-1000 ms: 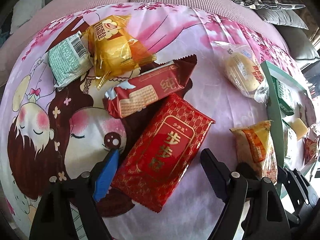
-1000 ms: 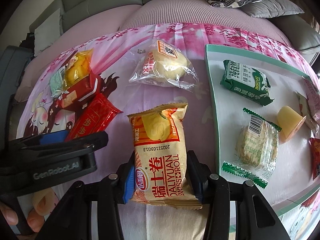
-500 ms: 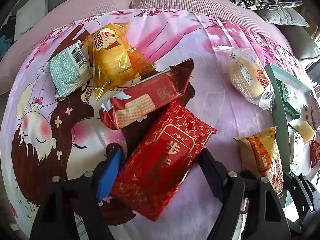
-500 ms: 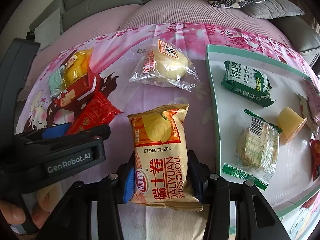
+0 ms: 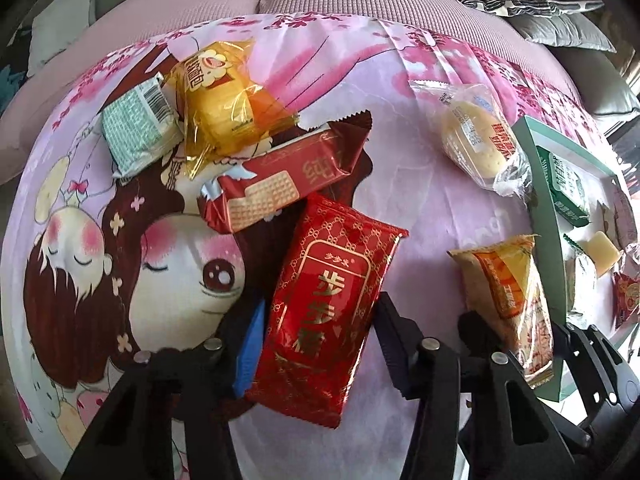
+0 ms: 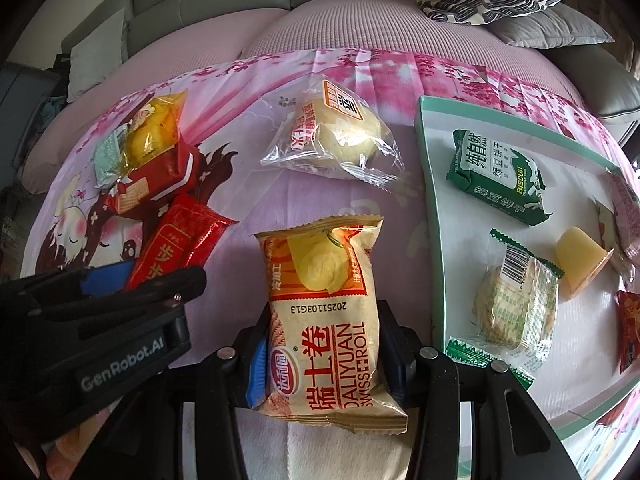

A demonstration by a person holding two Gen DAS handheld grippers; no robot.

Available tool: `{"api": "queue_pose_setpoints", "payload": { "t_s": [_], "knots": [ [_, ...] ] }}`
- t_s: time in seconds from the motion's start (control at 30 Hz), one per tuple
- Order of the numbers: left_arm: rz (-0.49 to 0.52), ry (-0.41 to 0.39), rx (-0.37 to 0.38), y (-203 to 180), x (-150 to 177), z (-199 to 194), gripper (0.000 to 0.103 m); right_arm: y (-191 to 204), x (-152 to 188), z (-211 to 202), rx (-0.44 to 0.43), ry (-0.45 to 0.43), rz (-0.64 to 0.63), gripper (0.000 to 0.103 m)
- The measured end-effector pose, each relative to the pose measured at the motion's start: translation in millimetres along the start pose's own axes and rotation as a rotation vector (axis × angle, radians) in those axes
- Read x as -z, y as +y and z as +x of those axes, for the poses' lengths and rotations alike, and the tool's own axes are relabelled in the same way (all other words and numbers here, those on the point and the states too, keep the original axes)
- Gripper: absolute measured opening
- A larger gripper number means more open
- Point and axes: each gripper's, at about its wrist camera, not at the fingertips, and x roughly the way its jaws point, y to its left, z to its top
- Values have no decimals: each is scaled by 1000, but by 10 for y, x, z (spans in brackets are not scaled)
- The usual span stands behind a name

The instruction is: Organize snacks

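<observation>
The red snack packet [image 5: 328, 312] lay between my closing left tongs [image 5: 316, 340], its long axis toward one o'clock, while my right tongs [image 6: 324, 356] clenched the Swiss roll pack [image 6: 324, 312], tray [image 6: 436, 240] at two o'clock.

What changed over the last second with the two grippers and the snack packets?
The left gripper went from wide open around the red patterned packet to closing on it, both pads now against its sides. The packet tilted slightly more upright in the left wrist view. The right gripper stayed clamped on the Swiss roll packet. The tray and other snacks lie as before.
</observation>
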Motion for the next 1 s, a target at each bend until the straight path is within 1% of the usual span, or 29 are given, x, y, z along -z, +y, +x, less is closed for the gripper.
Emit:
{"api": "queue_pose_setpoints", "payload": {
  "t_s": [0.23, 0.4, 0.43, 0.53, 0.73, 1.0],
  "knots": [
    [-43, 6, 16, 56, 83, -28, 51, 3, -1, 5, -3, 0, -4, 50],
    [-68, 5, 29, 125, 100, -62, 49, -30, 12, -33, -8, -1, 6, 44],
    [-68, 4, 30, 157, 85, -89, 49, -38, 9, -41, -11, -2, 7, 42],
    [-80, -7, 38, 200, 81, -155, 49, -58, 17, -83, -14, -10, 17, 40],
    [-91, -35, 64, 320, -14, -293, 48, -111, -10, -284, -32, -69, 40, 39],
    [-109, -102, 82, 390, -21, -566, 47, -133, -13, -558, -52, -137, 58, 39]
  ]
}}
